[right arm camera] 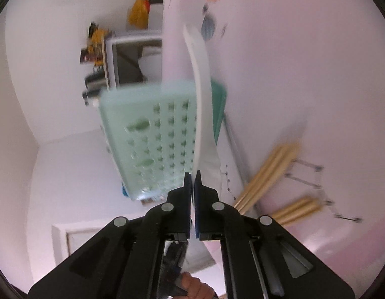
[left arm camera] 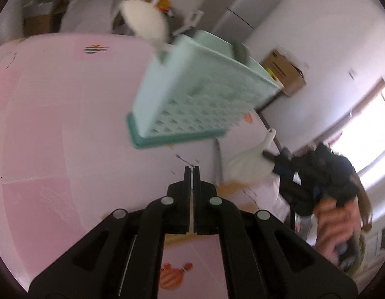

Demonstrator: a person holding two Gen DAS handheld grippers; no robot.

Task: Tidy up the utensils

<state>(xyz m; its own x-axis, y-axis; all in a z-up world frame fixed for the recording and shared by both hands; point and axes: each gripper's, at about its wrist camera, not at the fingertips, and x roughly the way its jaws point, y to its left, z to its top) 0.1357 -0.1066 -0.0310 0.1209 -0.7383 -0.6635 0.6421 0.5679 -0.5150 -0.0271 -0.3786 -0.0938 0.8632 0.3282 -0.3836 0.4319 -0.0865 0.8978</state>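
The white rice paddle (right arm camera: 202, 94) is gripped at its handle by the right gripper (right arm camera: 192, 177) — jaws clenched on it — with its blade against the mint utensil basket (right arm camera: 147, 134). The left gripper (left arm camera: 192, 172) is clenched on nothing, just before the basket (left arm camera: 200, 92). Wooden chopsticks (right arm camera: 267, 172) lie on the pink bench (right arm camera: 304, 74), right of the basket.

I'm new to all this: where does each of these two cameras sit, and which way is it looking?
Left wrist view: rides on the left gripper, looking along its shut, empty jaws over the pink table at the green basket; the right gripper, holding a white spatula, and a hand show.
Right wrist view: rides on the right gripper, jaws shut on the white spatula, facing the basket; chopsticks lie beside; a hand shows below.
Shared: basket, spatula, table.
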